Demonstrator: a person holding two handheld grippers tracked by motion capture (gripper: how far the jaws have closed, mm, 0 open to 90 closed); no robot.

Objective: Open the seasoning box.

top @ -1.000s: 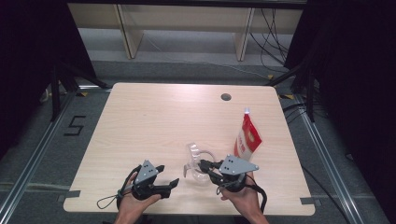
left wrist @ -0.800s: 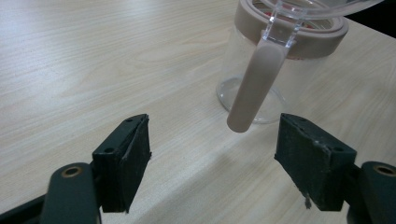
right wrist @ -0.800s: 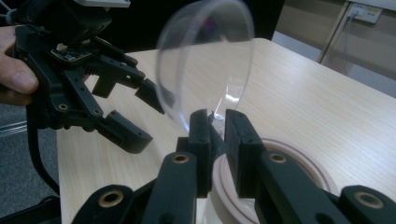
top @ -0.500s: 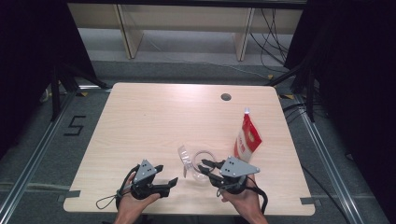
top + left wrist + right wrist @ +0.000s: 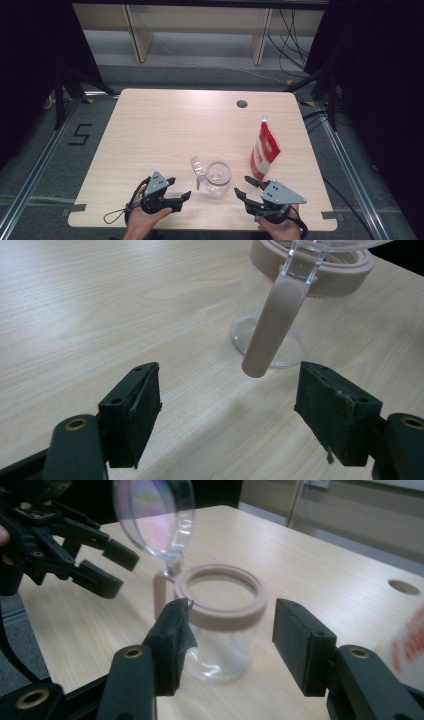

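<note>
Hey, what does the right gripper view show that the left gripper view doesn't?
The right gripper view alone shows the left gripper, the open clear lid, the jar's mouth from above, the table's hole and a blurred red pouch. The left gripper view alone shows the strap hanging down the jar's side. Both share the clear jar with its pinkish rim on the wooden table.

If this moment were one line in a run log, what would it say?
jar: upright, lid flipped open | right gripper: jaws just been opening, off the jar | left gripper: open, empty | pouch: standing, untouched
</note>
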